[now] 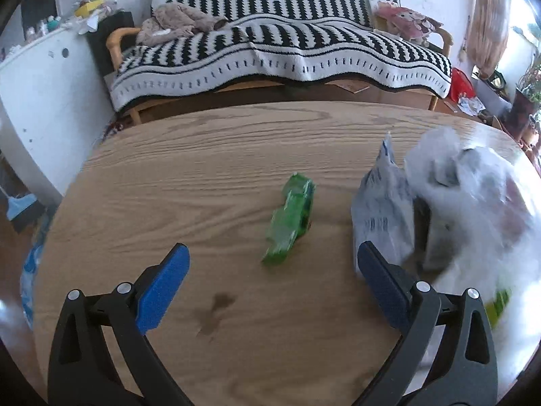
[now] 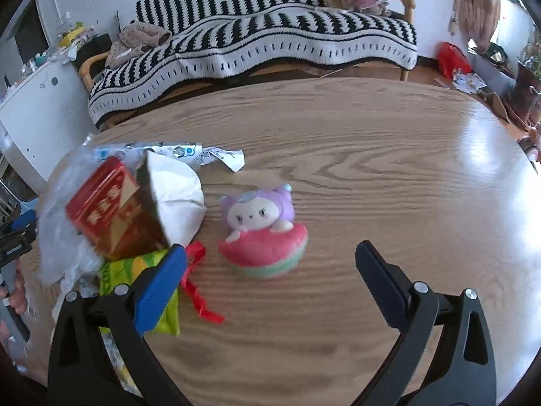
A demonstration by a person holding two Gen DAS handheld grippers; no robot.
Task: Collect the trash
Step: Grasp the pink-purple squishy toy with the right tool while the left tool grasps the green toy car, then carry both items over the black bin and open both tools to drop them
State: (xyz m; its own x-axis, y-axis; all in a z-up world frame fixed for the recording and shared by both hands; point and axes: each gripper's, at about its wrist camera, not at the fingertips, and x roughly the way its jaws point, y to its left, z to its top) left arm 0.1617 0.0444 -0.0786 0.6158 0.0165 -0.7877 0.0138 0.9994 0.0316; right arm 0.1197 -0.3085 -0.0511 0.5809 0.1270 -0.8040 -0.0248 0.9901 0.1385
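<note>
Hand-held grippers wide open, empty — left [image 1: 272, 264] toward green wrapper [image 1: 290, 220], right [image 2: 270, 264] near plush toy [image 2: 262, 230].

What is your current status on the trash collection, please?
Left gripper and right gripper: jaws open, empty. Green wrapper loose on the wooden table, ahead of left. Plush toy sits ahead of right; not trash.

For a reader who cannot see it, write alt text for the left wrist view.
An open left gripper hovers over a wooden table, its blue pads either side of a crumpled green wrapper. To the right lie a grey pouch and a blurred white plastic bag; behind is a striped sofa.
</note>
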